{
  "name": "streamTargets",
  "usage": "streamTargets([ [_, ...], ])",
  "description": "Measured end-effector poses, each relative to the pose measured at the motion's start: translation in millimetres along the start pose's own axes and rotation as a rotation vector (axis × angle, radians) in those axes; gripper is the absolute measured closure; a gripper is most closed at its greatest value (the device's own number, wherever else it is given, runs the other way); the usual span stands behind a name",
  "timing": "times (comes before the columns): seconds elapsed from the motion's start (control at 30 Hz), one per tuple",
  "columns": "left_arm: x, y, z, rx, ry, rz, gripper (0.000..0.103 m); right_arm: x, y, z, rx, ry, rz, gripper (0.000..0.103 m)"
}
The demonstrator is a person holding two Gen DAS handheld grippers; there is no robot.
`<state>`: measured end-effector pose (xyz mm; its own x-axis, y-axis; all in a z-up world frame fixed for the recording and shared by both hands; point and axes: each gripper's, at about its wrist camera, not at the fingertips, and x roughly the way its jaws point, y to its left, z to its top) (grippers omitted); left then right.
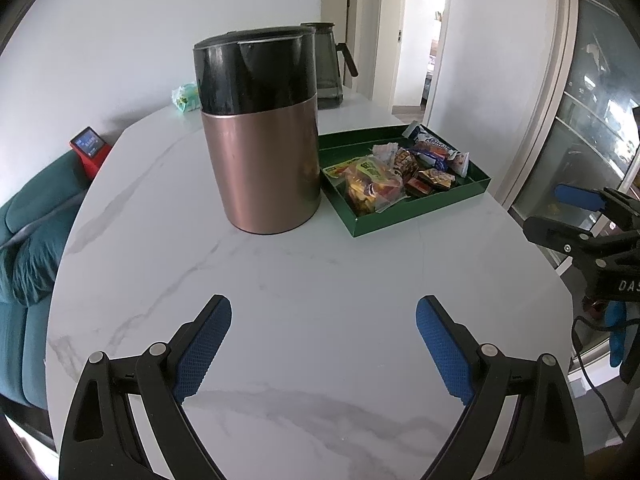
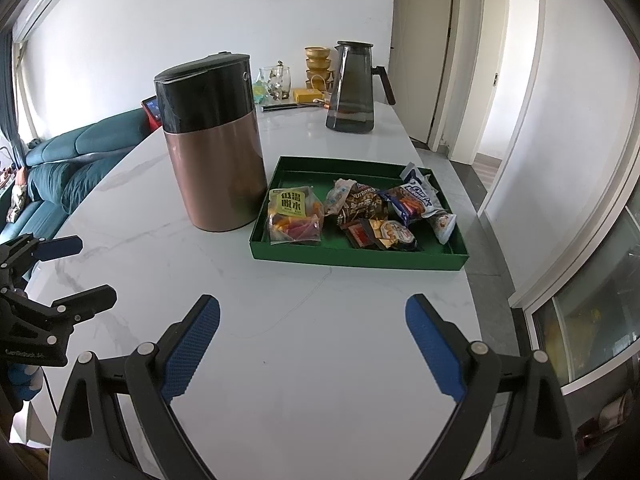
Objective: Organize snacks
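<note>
Presently both tools hover over the table (image 2: 280, 340), well short of the goods. Left gripper (image 1: 323, 344) — fingers spread wide, nothing between them. Right gripper (image 2: 313, 342) — likewise wide open and empty. Snacks (image 2: 360, 214) lie piled in the green tray (image 2: 356, 258), ahead of the right gripper, ahead and to the right of the left. Canister (image 2: 212, 144) stands upright just left of the tray. Pitcher (image 2: 354, 88) stands beyond.

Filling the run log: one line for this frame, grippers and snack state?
left gripper: open, empty, over table | right gripper: open, empty | snack packets: all in green tray | copper canister: lid closed, left of tray
</note>
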<state>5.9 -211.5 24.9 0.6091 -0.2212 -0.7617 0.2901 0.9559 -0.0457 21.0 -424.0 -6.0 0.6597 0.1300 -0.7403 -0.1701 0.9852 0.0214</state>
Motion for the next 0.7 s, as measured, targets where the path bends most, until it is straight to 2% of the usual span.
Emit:
streamTargets([
  [0.3,-1.6,-11.0,-2.1,0.048,-0.005,-0.018,0.012,-0.8,-2.2,-1.9,0.0,0.002,0.001,0.0],
  [0.7,3.4,-8.0,-3.0,0.037,0.007,-0.001,0.012,1.3,-4.0,-3.8,-0.004,0.009,-0.006,0.0],
])
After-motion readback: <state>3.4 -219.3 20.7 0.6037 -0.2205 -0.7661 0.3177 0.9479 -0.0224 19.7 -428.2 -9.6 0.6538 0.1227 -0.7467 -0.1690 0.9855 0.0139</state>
